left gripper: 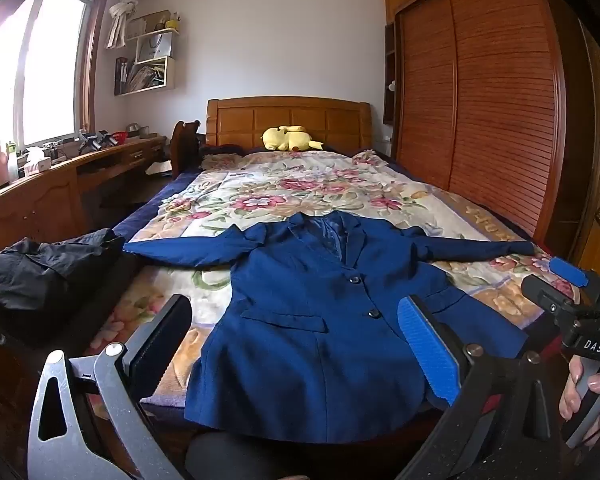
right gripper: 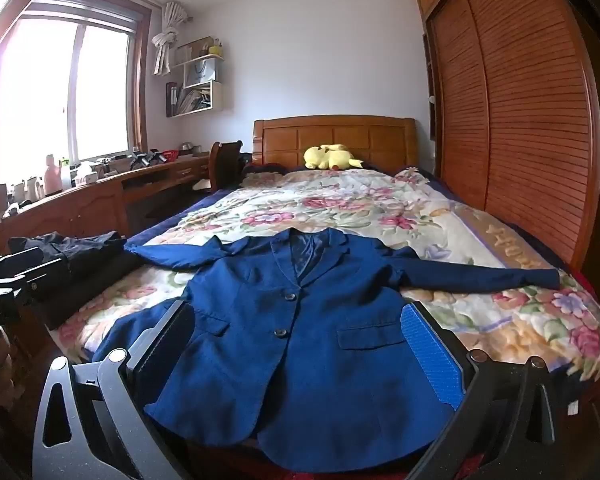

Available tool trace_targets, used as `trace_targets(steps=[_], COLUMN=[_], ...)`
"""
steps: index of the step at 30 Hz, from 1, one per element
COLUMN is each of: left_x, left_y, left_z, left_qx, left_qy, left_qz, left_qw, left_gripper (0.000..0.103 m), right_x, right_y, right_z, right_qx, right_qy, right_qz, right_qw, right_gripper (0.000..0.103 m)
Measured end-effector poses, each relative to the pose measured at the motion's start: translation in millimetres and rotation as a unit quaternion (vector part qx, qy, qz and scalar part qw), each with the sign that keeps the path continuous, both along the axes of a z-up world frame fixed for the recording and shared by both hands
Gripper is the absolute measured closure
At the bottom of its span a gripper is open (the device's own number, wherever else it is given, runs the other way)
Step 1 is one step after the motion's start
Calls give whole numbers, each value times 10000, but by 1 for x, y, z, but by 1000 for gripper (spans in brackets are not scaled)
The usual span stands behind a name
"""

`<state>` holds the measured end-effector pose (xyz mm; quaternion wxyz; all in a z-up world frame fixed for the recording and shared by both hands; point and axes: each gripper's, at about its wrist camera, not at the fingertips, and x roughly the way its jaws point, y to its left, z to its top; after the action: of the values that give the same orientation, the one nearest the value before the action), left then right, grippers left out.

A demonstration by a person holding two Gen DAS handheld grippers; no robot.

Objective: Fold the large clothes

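**Operator A:** Report the work surface and the garment position.

**Operator B:** The bed (left gripper: 440, 200) is occupying most of both views, and a floral blanket (right gripper: 380, 208) is covering it. The blue blazer (left gripper: 312, 320) is lying face up at the foot end, buttoned, with both sleeves stretching out to the sides and its hem hanging just over the near edge. A wooden wardrobe (right gripper: 540, 120) is standing along the right side of the bed, and a wooden desk (left gripper: 60, 184) is running under the window on the left.

**Operator A:** Report secondary items.

**Operator B:** A black garment (left gripper: 40, 268) is sitting bunched beside the blazer's outstretched sleeve at the bed's left edge. A yellow plush toy (right gripper: 330, 157) is resting against the headboard.

**Operator A:** Report gripper status.

**Operator B:** The left gripper (left gripper: 296, 344) is hovering above the blazer's lower front with its fingers spread wide apart and gripping nothing. The right gripper (right gripper: 300, 356) is hovering likewise over the lower front, fingers spread wide and gripping nothing. In the left wrist view, a hand (left gripper: 592, 396) is wrapping the right unit's handle.
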<state>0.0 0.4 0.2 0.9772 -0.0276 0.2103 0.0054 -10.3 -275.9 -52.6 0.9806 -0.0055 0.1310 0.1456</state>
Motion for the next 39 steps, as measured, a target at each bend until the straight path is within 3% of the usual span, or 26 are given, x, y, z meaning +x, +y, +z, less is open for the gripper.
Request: trace_targets(steps=[39], left_x=[-4], left_y=[4], left_z=[-1], left_qx=[66], left_qy=[-70], left_qz=[26], left_qw=[10000], left_gripper=[0], right_x=[1], right_y=[-2], right_z=[-1], right_qx=[-22], right_qy=[69], right_qz=[7], right_qw=[10000], right_gripper=[1])
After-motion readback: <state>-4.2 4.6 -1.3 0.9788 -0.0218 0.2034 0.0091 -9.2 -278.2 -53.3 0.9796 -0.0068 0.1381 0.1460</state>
